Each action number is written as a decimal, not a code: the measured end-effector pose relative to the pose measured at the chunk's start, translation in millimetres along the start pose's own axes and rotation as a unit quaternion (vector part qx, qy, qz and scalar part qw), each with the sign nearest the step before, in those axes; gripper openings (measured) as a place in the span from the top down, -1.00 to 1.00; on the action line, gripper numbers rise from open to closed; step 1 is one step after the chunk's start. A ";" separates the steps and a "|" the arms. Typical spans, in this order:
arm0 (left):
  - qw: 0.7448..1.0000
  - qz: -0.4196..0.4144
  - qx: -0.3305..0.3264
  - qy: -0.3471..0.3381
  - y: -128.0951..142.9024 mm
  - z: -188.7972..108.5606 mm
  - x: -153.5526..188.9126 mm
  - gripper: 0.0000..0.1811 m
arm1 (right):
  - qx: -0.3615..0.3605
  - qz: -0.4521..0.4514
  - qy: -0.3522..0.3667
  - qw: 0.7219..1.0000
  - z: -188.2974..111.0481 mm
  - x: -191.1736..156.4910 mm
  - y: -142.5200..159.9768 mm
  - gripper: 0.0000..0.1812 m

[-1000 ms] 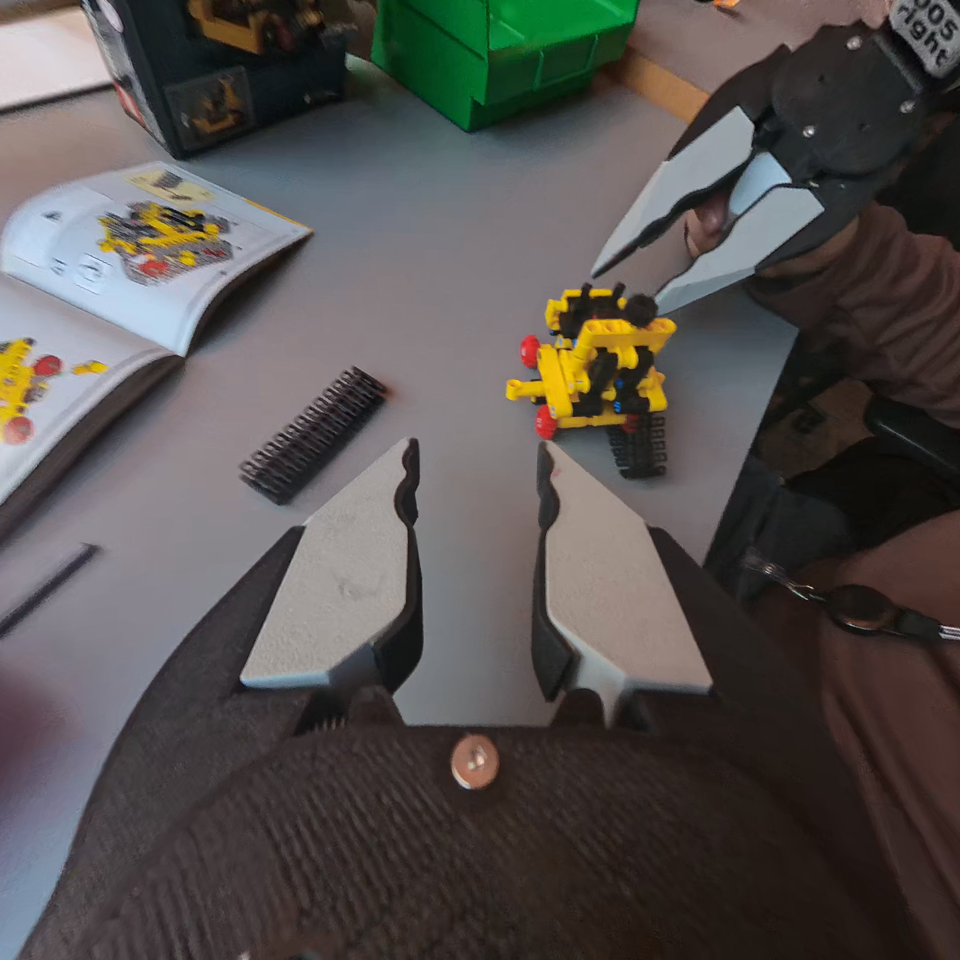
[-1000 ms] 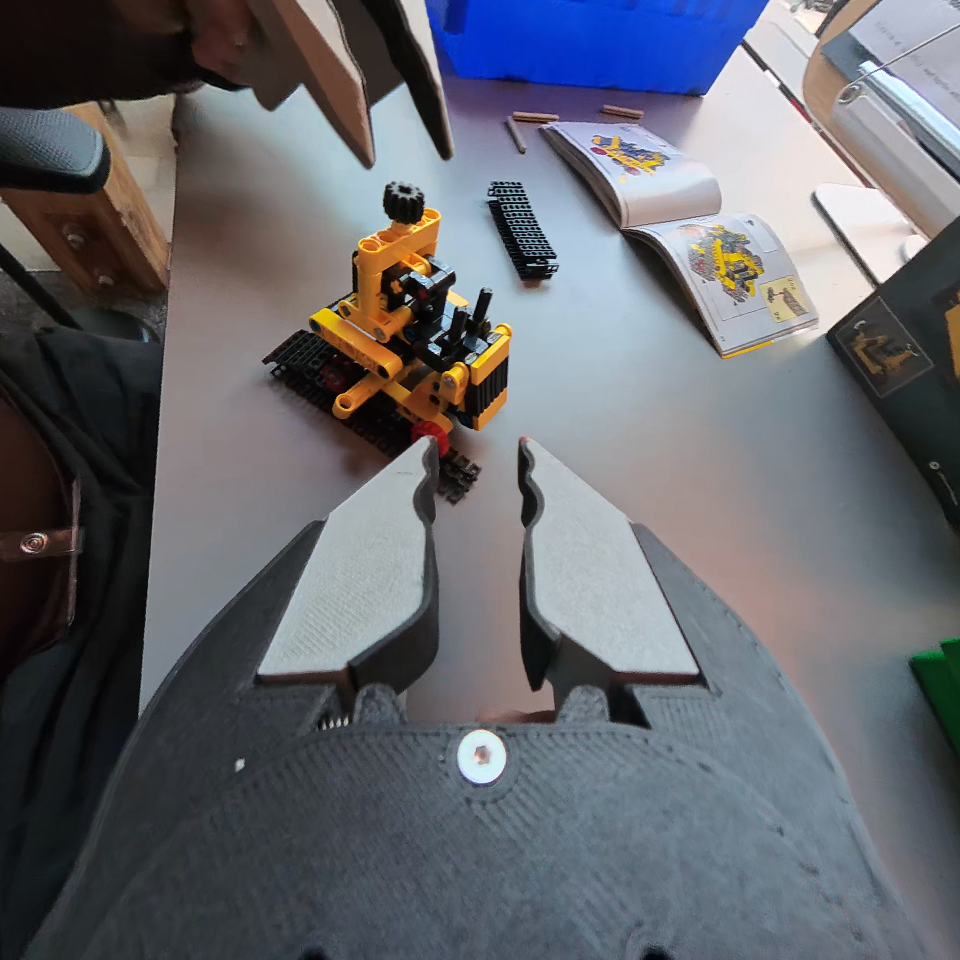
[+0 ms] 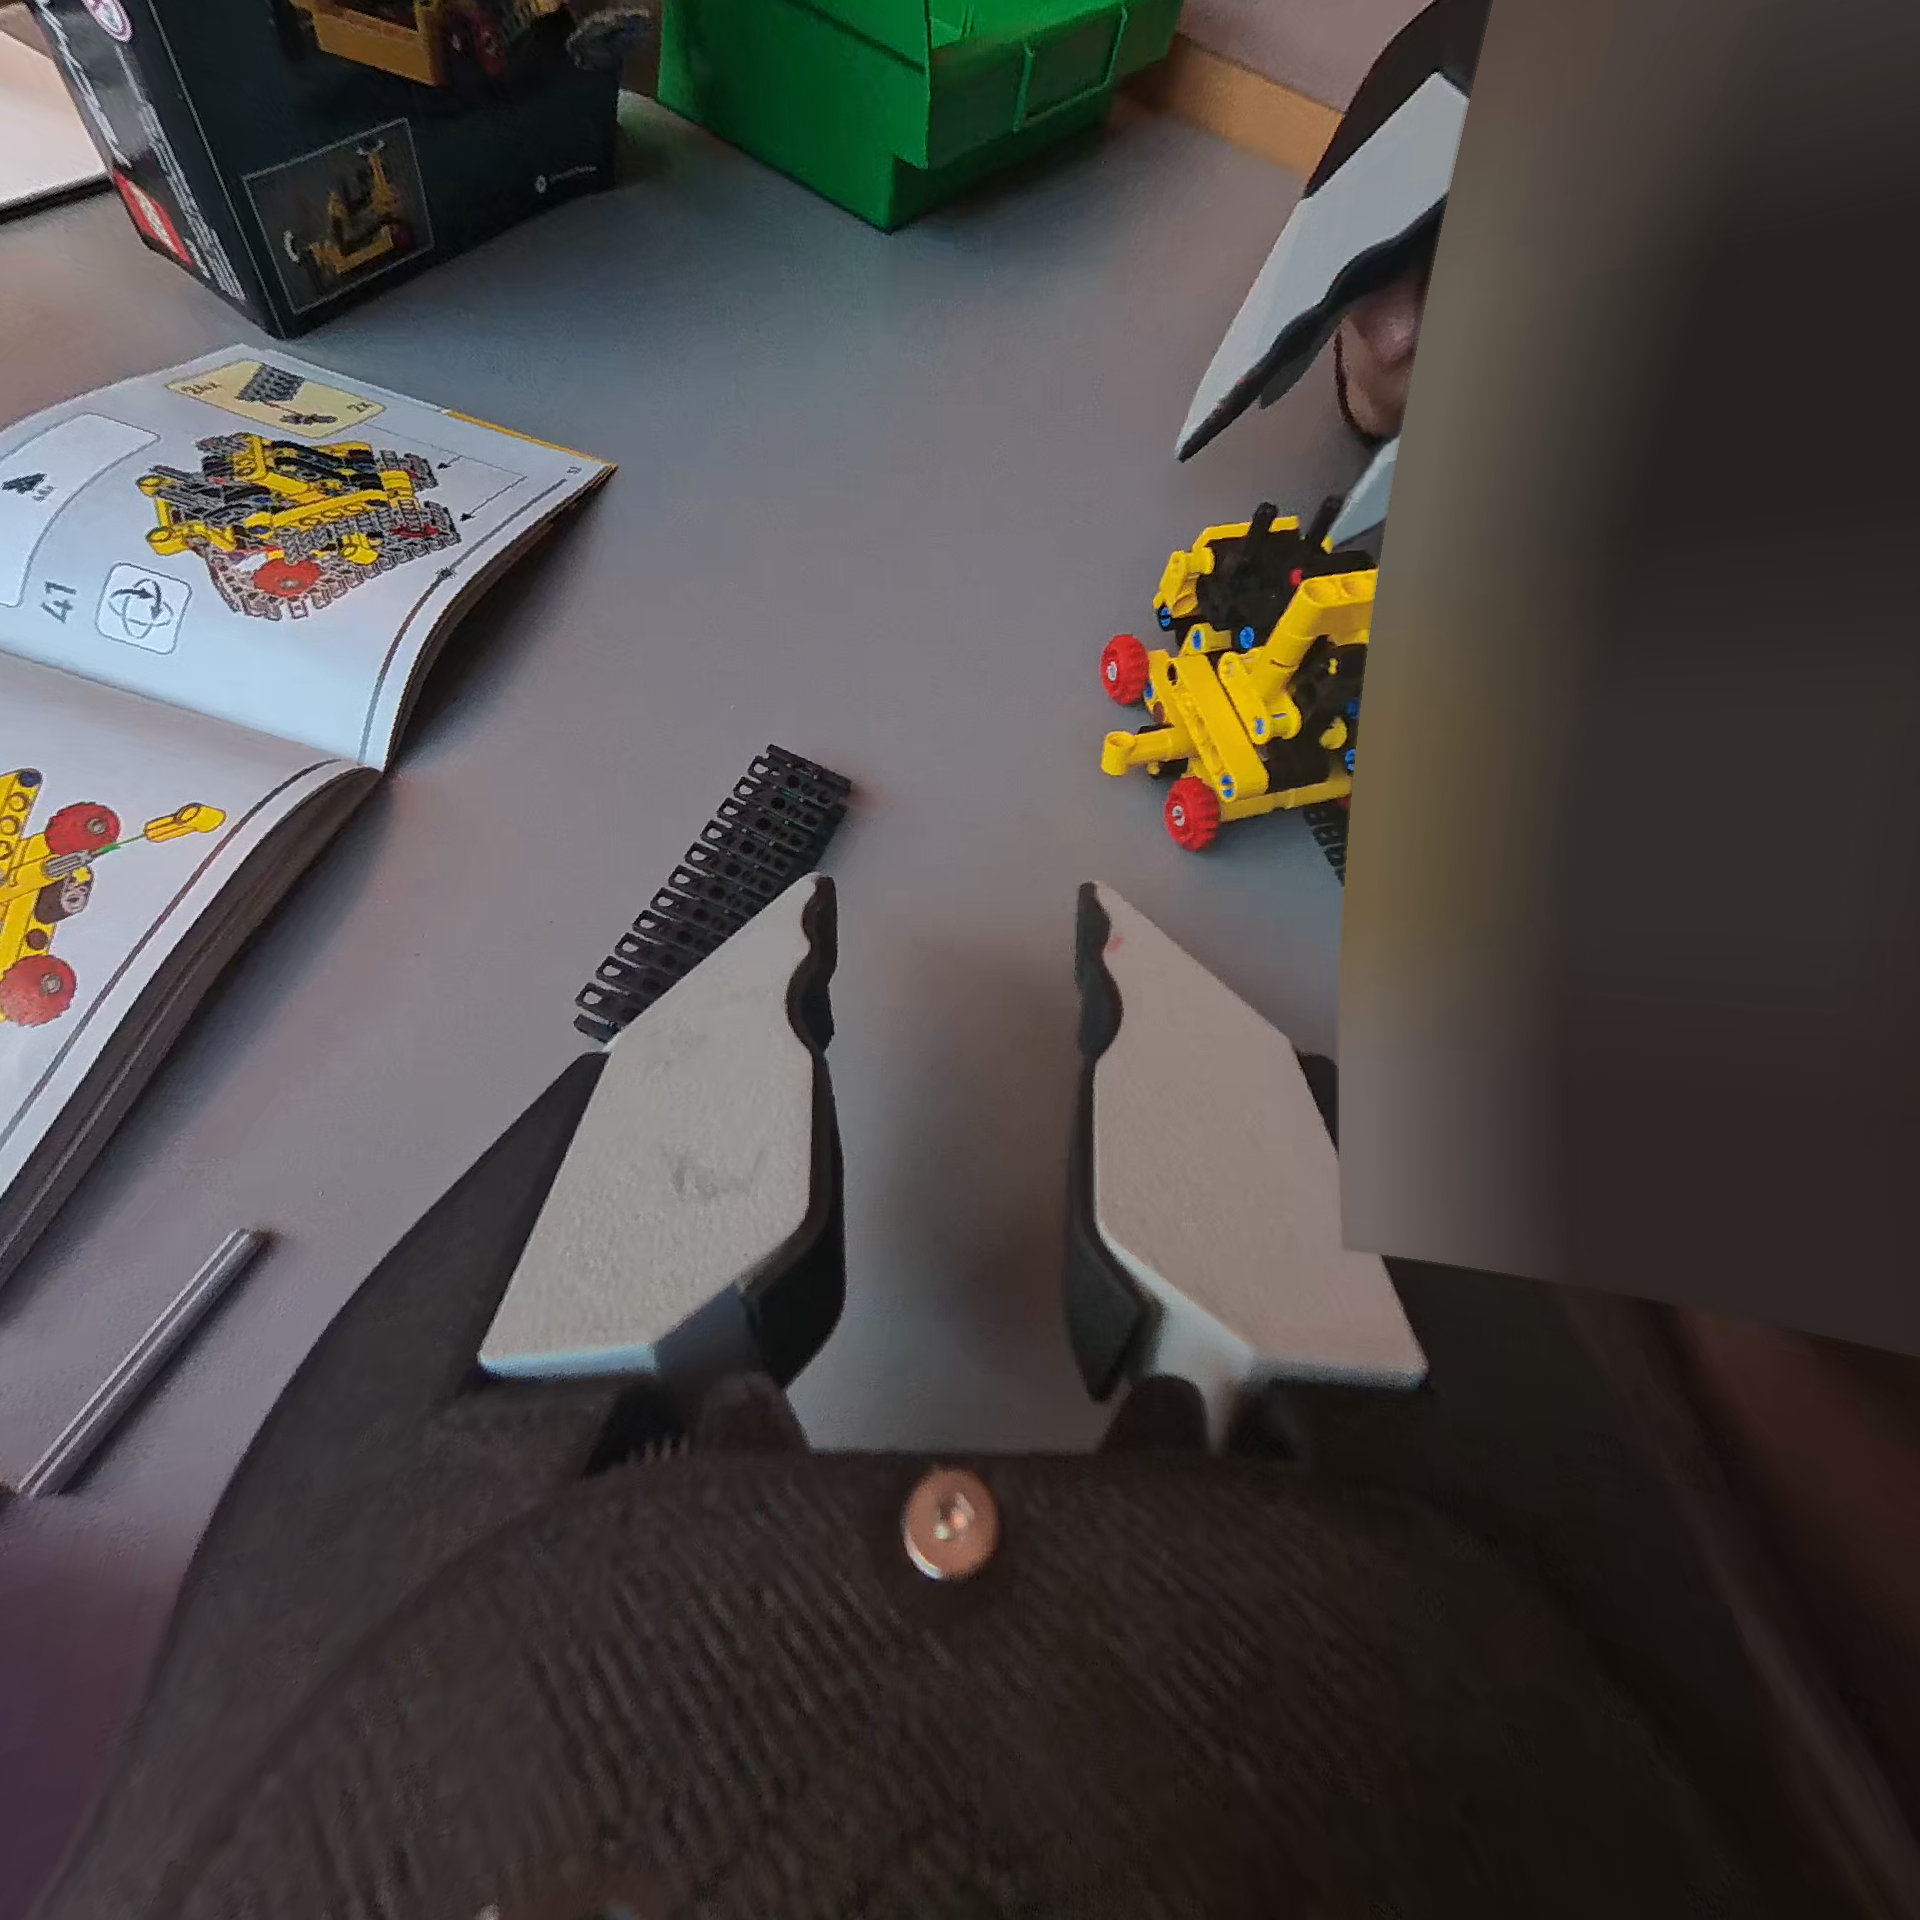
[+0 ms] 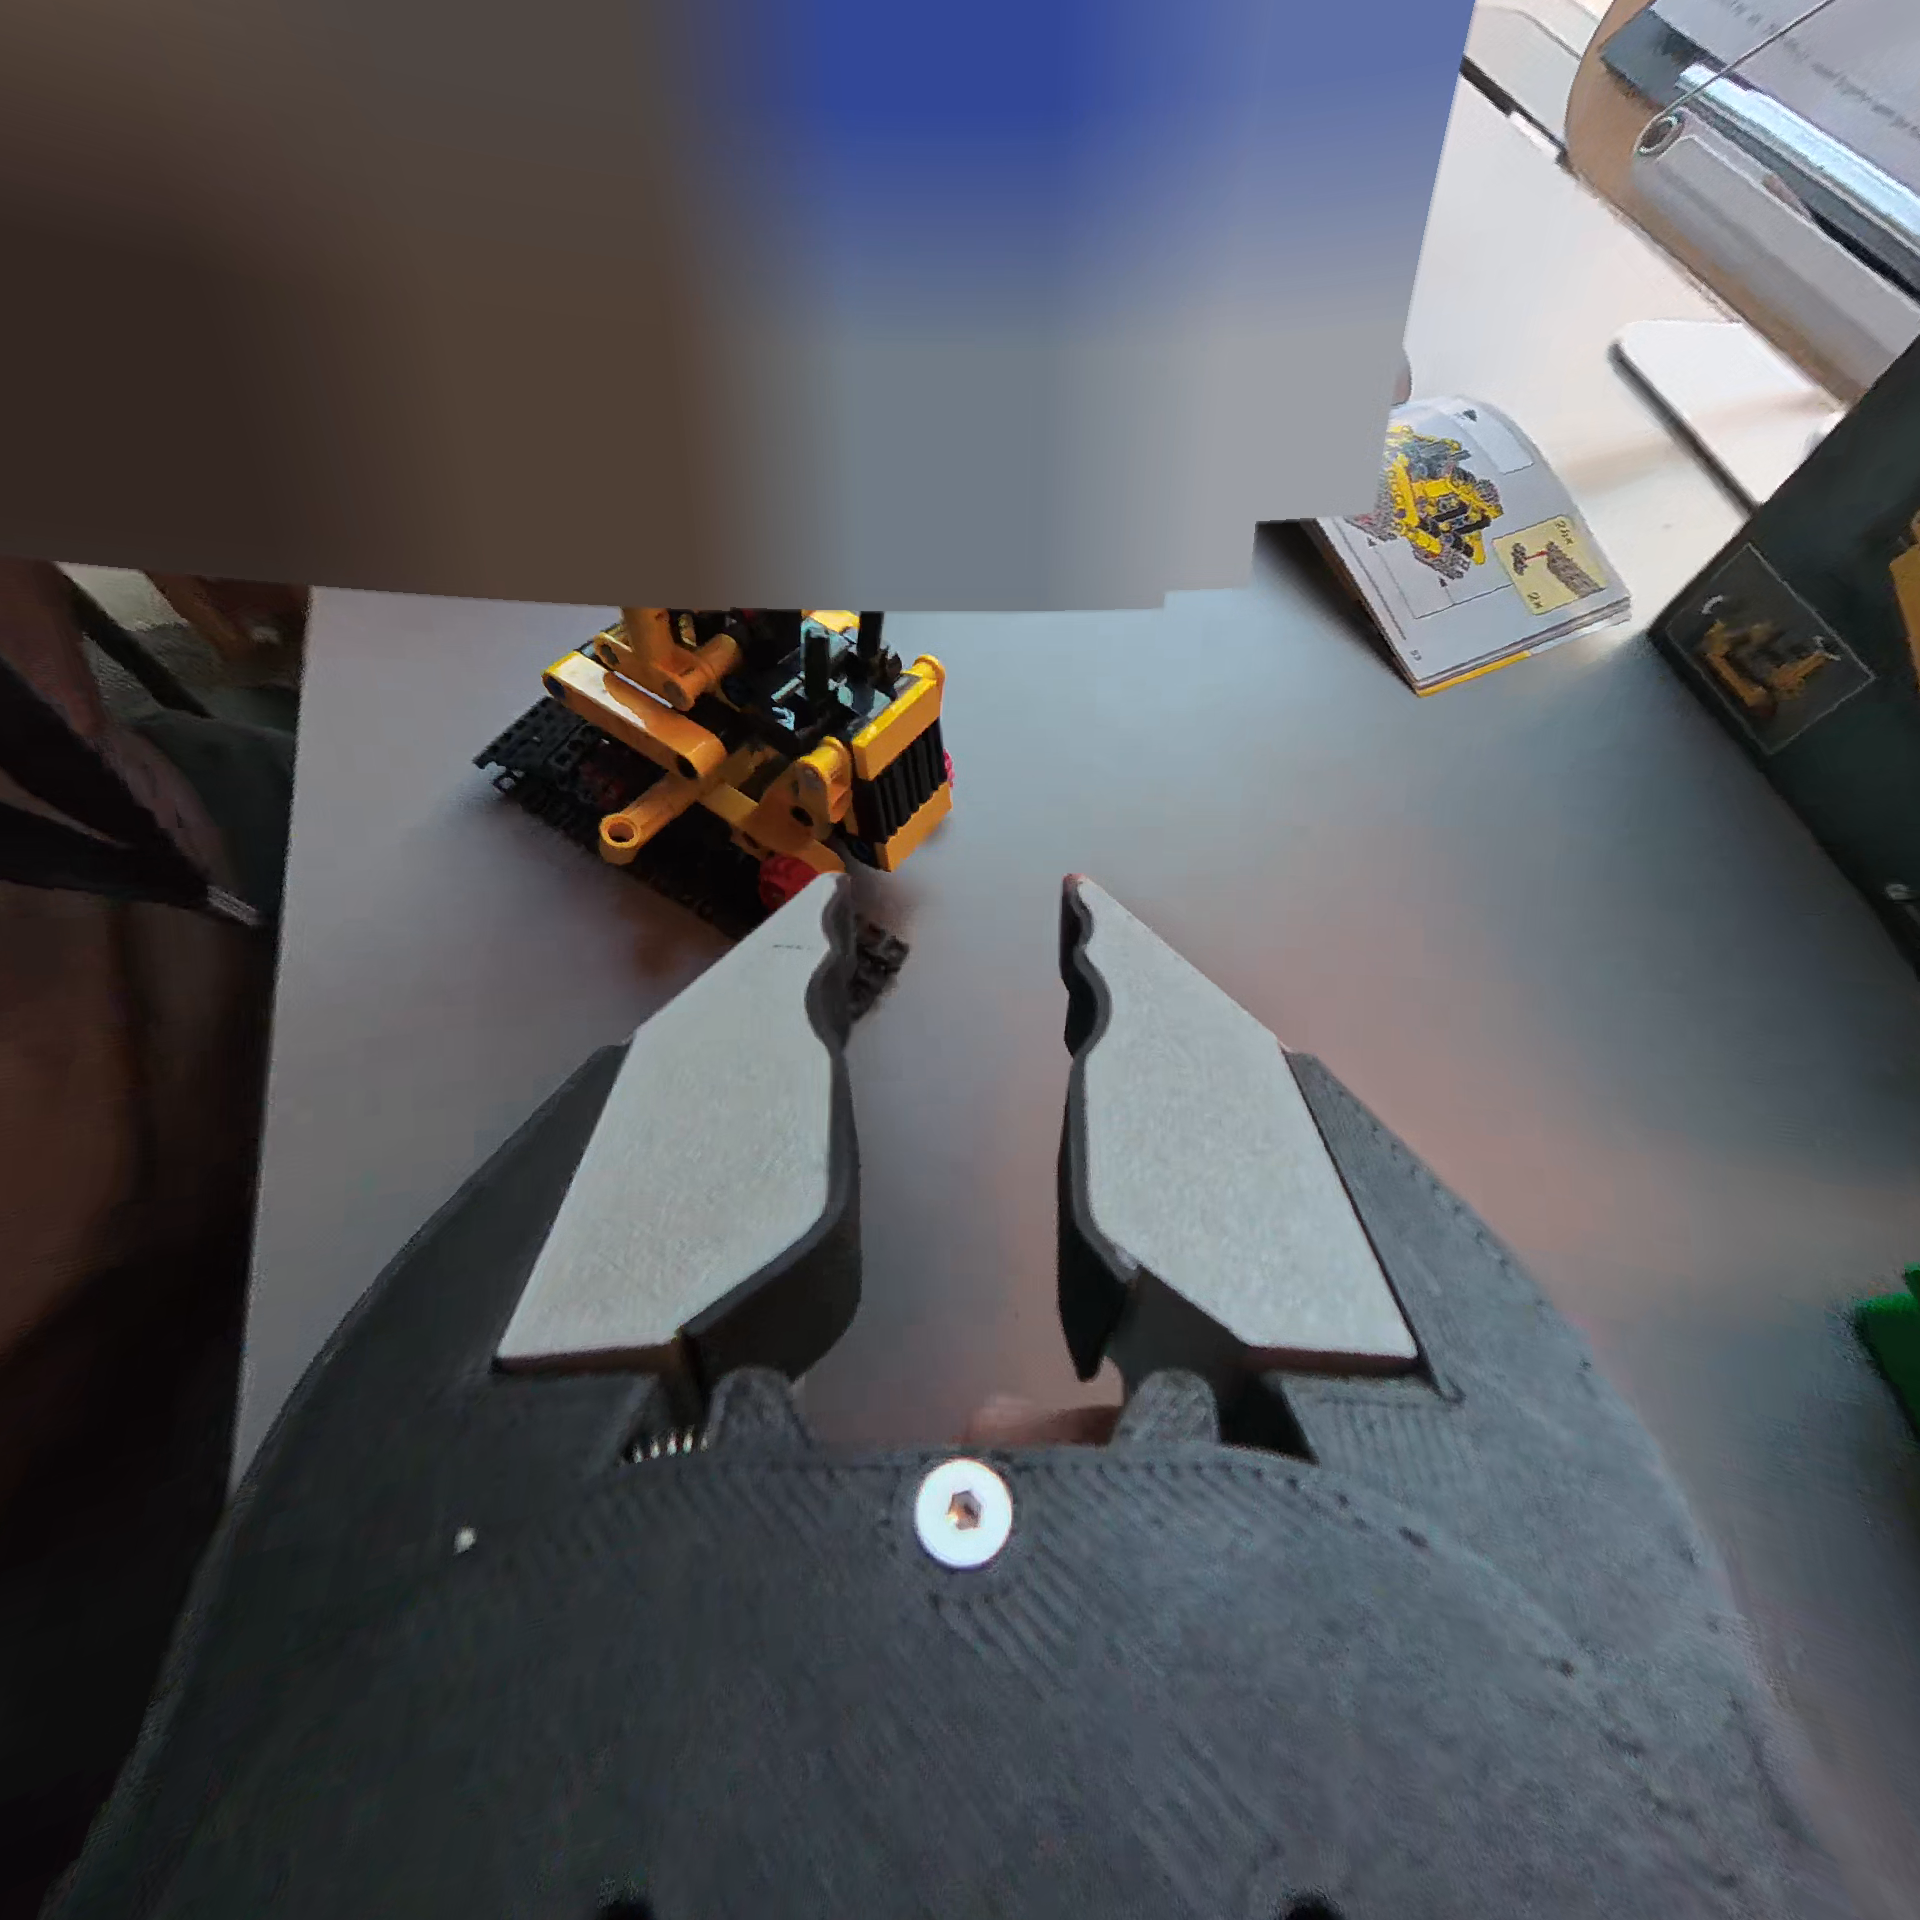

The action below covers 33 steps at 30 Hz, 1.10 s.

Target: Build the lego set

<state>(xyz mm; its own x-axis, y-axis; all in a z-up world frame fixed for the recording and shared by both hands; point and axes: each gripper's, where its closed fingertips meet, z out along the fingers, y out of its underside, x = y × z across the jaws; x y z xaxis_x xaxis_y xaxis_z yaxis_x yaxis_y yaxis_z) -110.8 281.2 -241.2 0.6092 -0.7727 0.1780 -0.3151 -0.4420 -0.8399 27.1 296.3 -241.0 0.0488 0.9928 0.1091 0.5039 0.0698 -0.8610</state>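
A yellow and black lego bulldozer [image 3: 1242, 675] with red wheels stands near the table's right edge; it also shows in the right wrist view [image 4: 769, 738], sitting on a black track piece [image 4: 551, 753]. A loose black track strip [image 3: 717, 888] lies on the table just beyond my left gripper's left finger. My left gripper [image 3: 951, 904] is open and empty above the table. My right gripper [image 4: 951, 899] is open and empty just in front of the bulldozer; it also shows in the left wrist view [image 3: 1309, 249], above the model.
An open instruction booklet [image 3: 239, 582] lies at the left, also in the right wrist view [image 4: 1475, 540]. The dark set box [image 3: 322, 156] and a green bin [image 3: 894, 94] stand at the back. A grey rod [image 3: 145, 1361] lies near the booklet. Blurred patches cover parts of both views. My right fingertips sit around 15 cm from my left ones.
My left gripper has moved left, toward the loose track strip, and the bulldozer now sits farther right in its view. My right gripper has opened wider and come closer to the bulldozer.
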 end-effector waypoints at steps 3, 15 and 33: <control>1.000 0.013 -0.003 0.005 0.6 0.9 3.8 0.49 | 0.004 0.031 -0.064 0.997 0.0 -14.6 -2.4 0.53; 0.997 -0.022 -0.044 0.056 7.1 34.7 74.0 0.21 | -0.047 -0.032 -0.092 0.994 16.0 -44.1 4.8 0.76; 0.996 -0.042 -0.080 -0.014 34.0 29.1 105.0 0.47 | 0.006 -0.046 -0.049 0.998 1.6 -32.8 -4.4 0.72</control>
<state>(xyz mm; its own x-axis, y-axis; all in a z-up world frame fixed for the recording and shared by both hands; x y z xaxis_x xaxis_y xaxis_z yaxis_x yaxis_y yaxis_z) -36.4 198.2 -266.0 0.6583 -0.7172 0.2285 -0.3717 -0.5737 -0.7299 21.9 263.6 -241.6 -0.0819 0.9867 0.1403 0.4918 0.1625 -0.8554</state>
